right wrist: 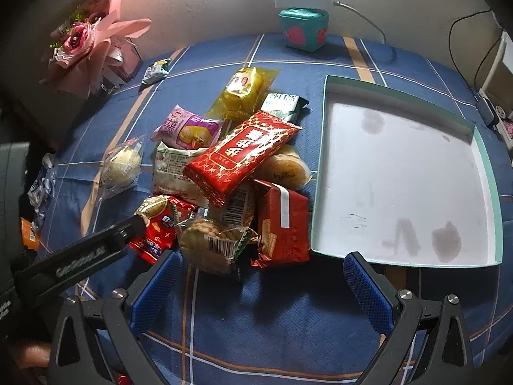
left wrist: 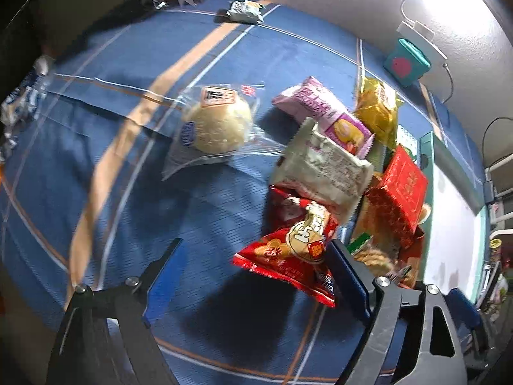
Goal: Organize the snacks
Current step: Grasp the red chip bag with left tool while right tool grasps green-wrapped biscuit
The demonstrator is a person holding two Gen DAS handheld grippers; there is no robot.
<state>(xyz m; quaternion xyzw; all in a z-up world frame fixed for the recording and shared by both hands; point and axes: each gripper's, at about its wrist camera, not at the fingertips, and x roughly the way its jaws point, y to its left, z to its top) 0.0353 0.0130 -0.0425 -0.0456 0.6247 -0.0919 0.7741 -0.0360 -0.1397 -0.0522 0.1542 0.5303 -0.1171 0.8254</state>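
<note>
On the blue checked cloth [right wrist: 272, 304] a heap of snack packets lies at the centre of the right wrist view, with a shallow teal-rimmed tray [right wrist: 320, 166] just beside it at 3 o'clock, its white floor bare. A long red packet [right wrist: 243, 157] tops the heap; a yellow packet [right wrist: 245, 94] sits at its 12 o'clock and a pink packet [right wrist: 187, 130] at its 10 o'clock. A clear-wrapped bun [right wrist: 120, 168] lies apart at 9 o'clock, and a biscuit bag [right wrist: 213, 243] at 6 o'clock.

The right gripper [right wrist: 263, 288] hangs over the cloth at 6 o'clock of the heap, fingers spread wide, nothing between them.

The left gripper [left wrist: 253, 276] points steeply down at the heap's near edge, fingers spread. A red cookie bag [left wrist: 288, 256] lies just beside the right-hand finger [left wrist: 348, 284]; whether they touch cannot be told. In the left view the bun [left wrist: 216, 125] is at 12 o'clock of that gripper, well apart.

A teal box [right wrist: 303, 27] stands by the wall at 12 o'clock, a pink bouquet [right wrist: 93, 38] at 10 o'clock.
</note>
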